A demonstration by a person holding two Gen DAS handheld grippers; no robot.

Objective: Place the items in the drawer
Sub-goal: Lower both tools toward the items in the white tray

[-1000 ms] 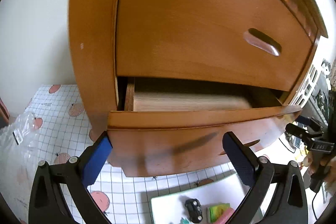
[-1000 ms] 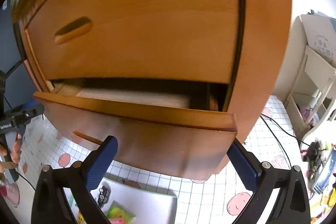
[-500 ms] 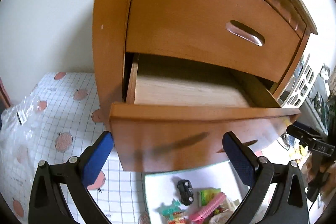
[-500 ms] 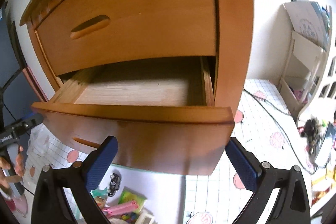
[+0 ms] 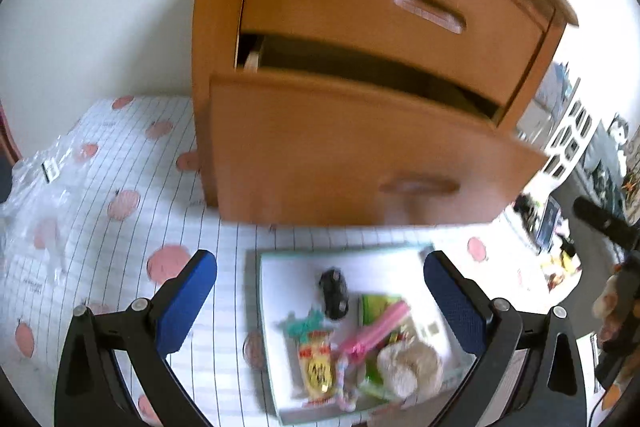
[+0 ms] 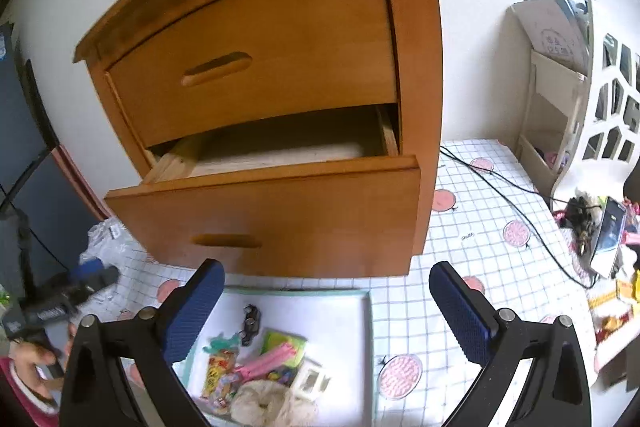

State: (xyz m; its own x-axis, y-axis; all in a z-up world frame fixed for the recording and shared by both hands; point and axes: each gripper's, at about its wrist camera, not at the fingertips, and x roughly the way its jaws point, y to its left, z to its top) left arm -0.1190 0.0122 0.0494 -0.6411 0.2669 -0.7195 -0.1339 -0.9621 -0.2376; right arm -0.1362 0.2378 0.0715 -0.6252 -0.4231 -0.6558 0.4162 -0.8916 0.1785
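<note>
Both grippers hang spread wide and empty above the tray: left gripper (image 5: pixel 320 291), right gripper (image 6: pixel 326 301), two blue-padded fingers (image 6: pixel 196 309) each.

Tray (image 6: pixel 348 311): shallow, white, pale green rim, lying on the checked tablecloth (image 6: pixel 472 239) just in front of the cabinet. Contents crowd the near half, the far half being bare:
- 1 small black toy car (image 6: pixel 251 321), farthest in, apart from the heap
- 1 green packet (image 6: pixel 284 343) with 1 pink bar-shaped item (image 6: pixel 266 361) lying across it
- 1 yellow-red snack sachet (image 6: pixel 216 373), left side
- 1 white square frame-like piece (image 6: pixel 308 383)
- 1 beige woolly bundle (image 6: pixel 264 405) at the near edge
Smaller pieces under the heap cannot be told apart.

Cabinet (image 6: pixel 416 75): wooden, 2 drawers. Lower drawer (image 6: pixel 280 215) pulled out, overhanging the tray's far edge; the visible part of its floor is bare pale wood. Upper drawer (image 6: pixel 260 63) closed, slot handle.

Beyond, right: 1 black cable (image 6: pixel 508 203) across the cloth, white shelf unit (image 6: pixel 560 115) at the far right corner. Left edge: crumpled clear plastic bag (image 5: pixel 36 187).
</note>
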